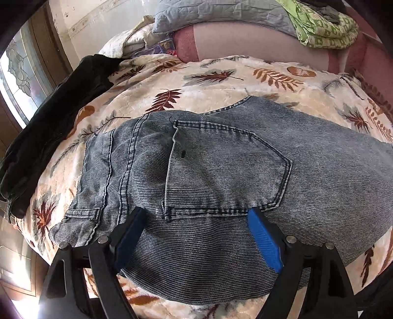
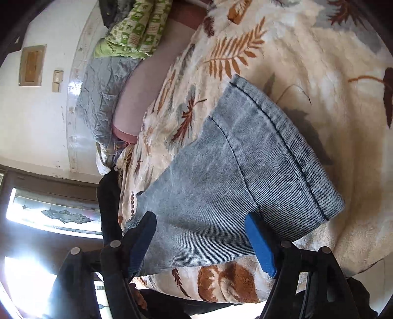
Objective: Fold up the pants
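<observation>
The surface was a bed (image 1: 245,81) spread with one cream plush blanket (image 1: 137,98) printed with brown and grey leaves. Beyond the fingers stood a white wall (image 2: 36,122) with two pale switch plates and a small framed panel, and off to the side a window (image 2: 54,213) of patterned leaded glass let in strong glare.

One pair of pale blue denim pants (image 1: 221,171) lay flat on the blanket. In the left wrist view its waistband, belt loop and one back pocket lay just ahead of the left gripper (image 1: 194,218), whose two blue-padded fingers (image 1: 262,240) stood wide apart, one to each side over the denim, clamped on nothing. In the right wrist view the hemmed leg ends lay ahead of the right gripper (image 2: 199,220); its two fingers (image 2: 260,247) were likewise spread apart, with cloth under the gap but not pinched.

Left of the left fingers lay one dark garment (image 1: 49,122) along the bed's edge. Far beyond the fingers, at the head of the bed, lay one grey quilted pillow (image 1: 208,14), one green patterned folded cloth (image 1: 324,27), one pink bolster (image 1: 245,41) and a crumpled heap of pale bedding.
</observation>
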